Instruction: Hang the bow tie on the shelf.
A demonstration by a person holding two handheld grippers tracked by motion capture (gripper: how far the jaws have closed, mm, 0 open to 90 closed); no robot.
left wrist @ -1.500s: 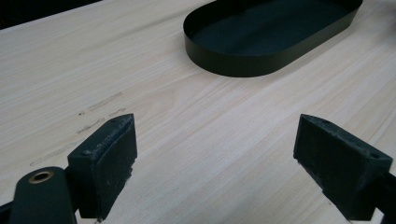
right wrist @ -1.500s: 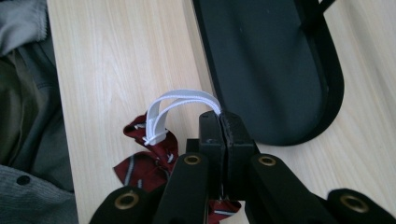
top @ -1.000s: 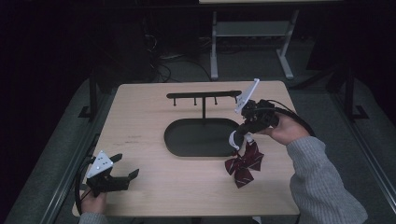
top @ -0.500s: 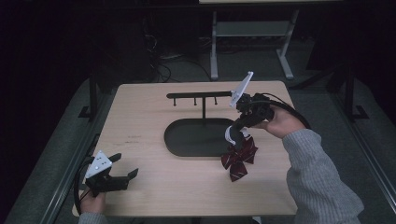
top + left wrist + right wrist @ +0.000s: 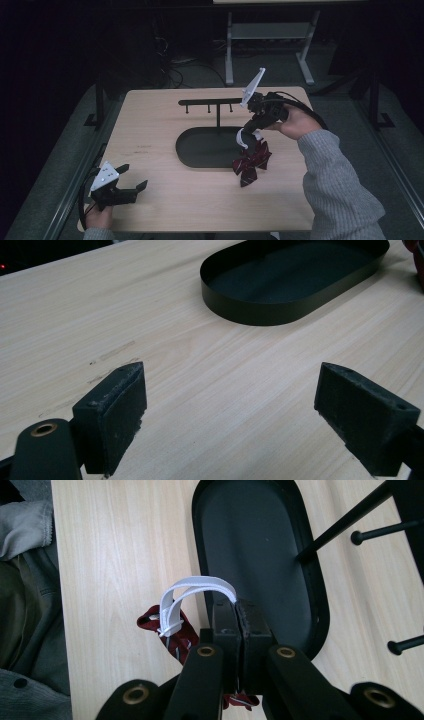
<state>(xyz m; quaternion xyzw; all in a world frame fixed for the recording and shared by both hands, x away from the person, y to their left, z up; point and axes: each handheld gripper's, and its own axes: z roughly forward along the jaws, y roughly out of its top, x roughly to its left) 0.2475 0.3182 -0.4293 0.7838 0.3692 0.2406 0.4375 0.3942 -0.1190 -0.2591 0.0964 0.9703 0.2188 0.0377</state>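
Table [image 5: 150, 135] under both my jaws, light wood. Black oval tray [image 5: 200, 150] sits mid-table: just beyond and below my right jaws, well ahead of my left ones. Black hook rack [image 5: 210, 103] rises from the tray's far side, pegs off to the side of my right jaws. Dark red bow [image 5: 251, 161] hangs below my right gripper [image 5: 248, 131], over the near edge of the tray. Right jaws clenched on its white strap [image 5: 197, 587], loop arching out beside the pads. Left gripper [image 5: 131, 181] released, jaws wide apart, nothing between them, low over bare table.
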